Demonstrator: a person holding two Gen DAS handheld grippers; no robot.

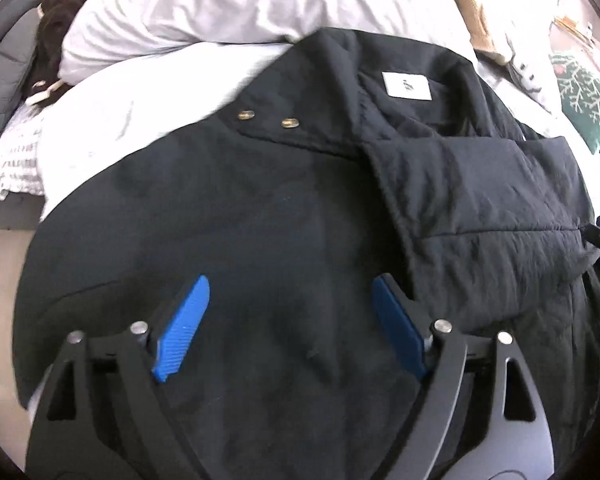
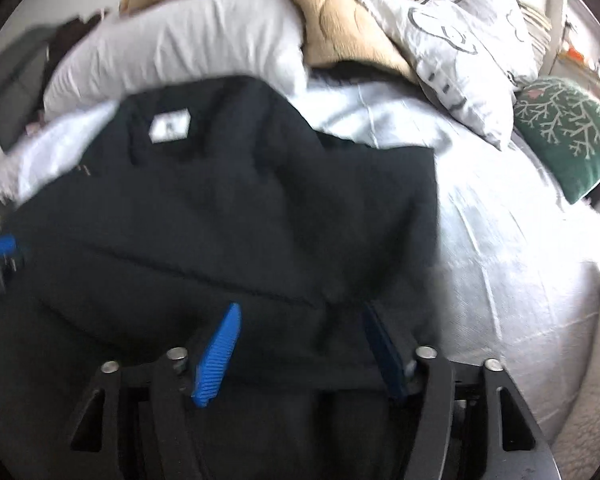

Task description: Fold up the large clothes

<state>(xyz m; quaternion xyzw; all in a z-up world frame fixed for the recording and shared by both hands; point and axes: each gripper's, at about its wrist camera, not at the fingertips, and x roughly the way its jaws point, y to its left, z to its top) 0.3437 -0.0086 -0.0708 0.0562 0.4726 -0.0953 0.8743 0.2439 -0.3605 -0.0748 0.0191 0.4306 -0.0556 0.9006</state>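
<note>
A large black jacket (image 1: pixel 284 208) lies spread on the white bed, with a white neck label (image 1: pixel 406 86) and two brass snaps (image 1: pixel 266 119). One padded sleeve (image 1: pixel 480 184) is folded across its front. My left gripper (image 1: pixel 290 300) is open just above the lower front of the jacket, holding nothing. In the right wrist view the same jacket (image 2: pixel 228 208) shows with its label (image 2: pixel 170 125) at the far left. My right gripper (image 2: pixel 300 328) is open over the jacket's lower right part, empty. The left gripper's blue pad (image 2: pixel 0 246) shows at that view's left edge.
White bedsheet (image 2: pixel 500 260) to the jacket's right. A long white pillow (image 1: pixel 204 4) lies behind the jacket. A tan blanket (image 2: pixel 332 24), a printed white cushion (image 2: pixel 460 52) and a green cushion (image 2: pixel 568 132) sit at the back right. A dark brown garment (image 1: pixel 56 28) lies at the back left.
</note>
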